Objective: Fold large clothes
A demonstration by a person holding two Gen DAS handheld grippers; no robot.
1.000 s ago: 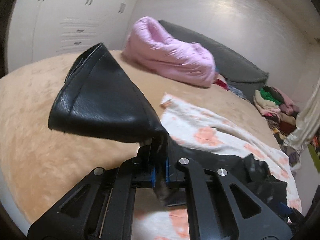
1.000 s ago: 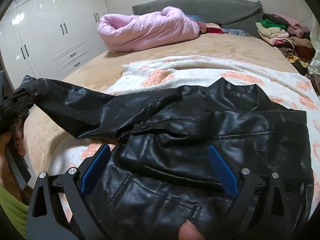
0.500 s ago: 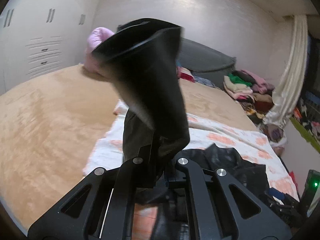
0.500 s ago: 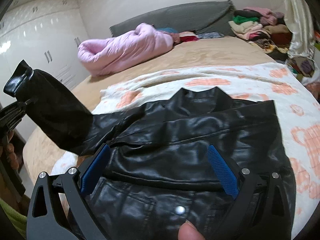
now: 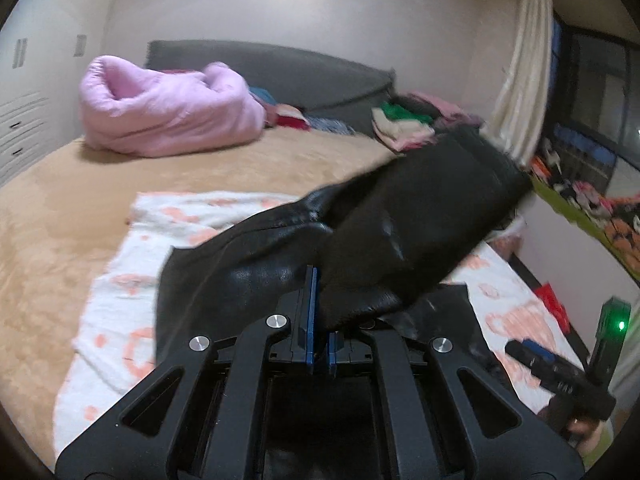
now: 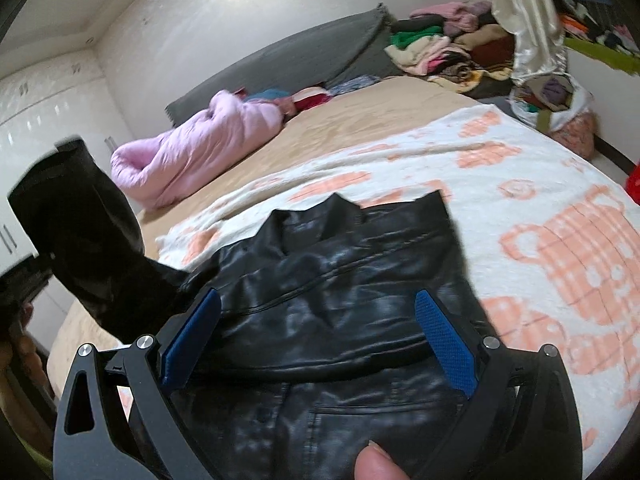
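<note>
Fold is early, roughly first step in hand. Left claw (image 5: 320, 354) is clamped narrow on the sleeve (image 5: 420, 232) of the black leather jacket (image 6: 340, 300); the blue pads pinch the sleeve end right at the tips, and the rest of the sleeve rises up and forward-right from that claw, held off the bed. Right claw (image 6: 316, 340) stands wide, nothing pinched; its blue pads (image 6: 446, 344) sit either side of the jacket body, which lies directly under and ahead of it; whether the pads touch the leather I cannot tell. A thumb tip (image 6: 374, 462) shows at the bottom edge below that claw. In the right wrist view the lifted sleeve is off to the left of the claw, up in the air, joined to the jacket at the shoulder. Jacket body lies flat, collar end furthest from the claw, on a white blanket with orange pattern (image 6: 540, 240) spread just beyond and to both sides. Judged done: jacket laid out, one sleeve picked up. Judged left: lay that sleeve across the body, do the other sleeve, fold the body. Further out are the tan bed cover (image 5: 60, 208), a pink quilt (image 5: 168, 112), the grey headboard (image 5: 300, 72) and a clothes pile (image 6: 448, 52).
</note>
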